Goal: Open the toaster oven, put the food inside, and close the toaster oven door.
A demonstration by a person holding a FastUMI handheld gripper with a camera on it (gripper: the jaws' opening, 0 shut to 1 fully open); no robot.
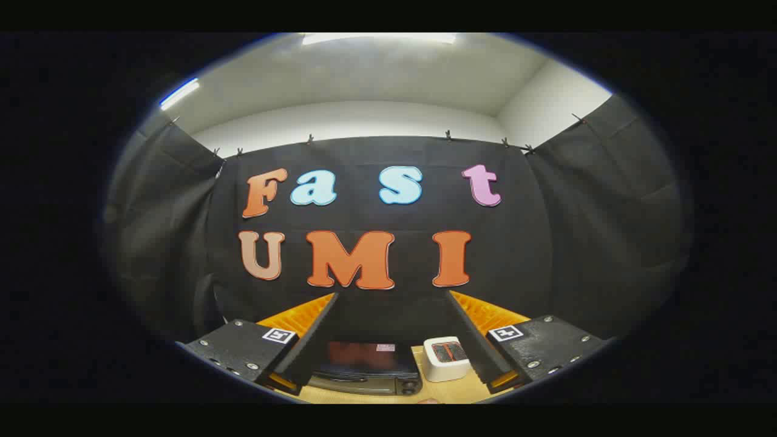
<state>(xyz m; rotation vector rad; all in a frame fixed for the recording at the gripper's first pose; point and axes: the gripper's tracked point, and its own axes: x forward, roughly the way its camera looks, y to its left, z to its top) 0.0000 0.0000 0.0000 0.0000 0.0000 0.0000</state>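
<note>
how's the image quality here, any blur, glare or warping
Gripper view: strong fisheye warping bends the booth's wall and ceiling lights; the light strip overhead blows out white; the toaster oven between the open fingers looks soft, a reddish reflection on its glass; the small white box beside it is sharper.

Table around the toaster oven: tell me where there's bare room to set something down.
Bare table shows in a strip in front of the toaster oven and the small white box beside it. The narrow gap between those two is crowded. The hand-held gripper is open, fingers spread to either side of both, touching nothing.
</note>
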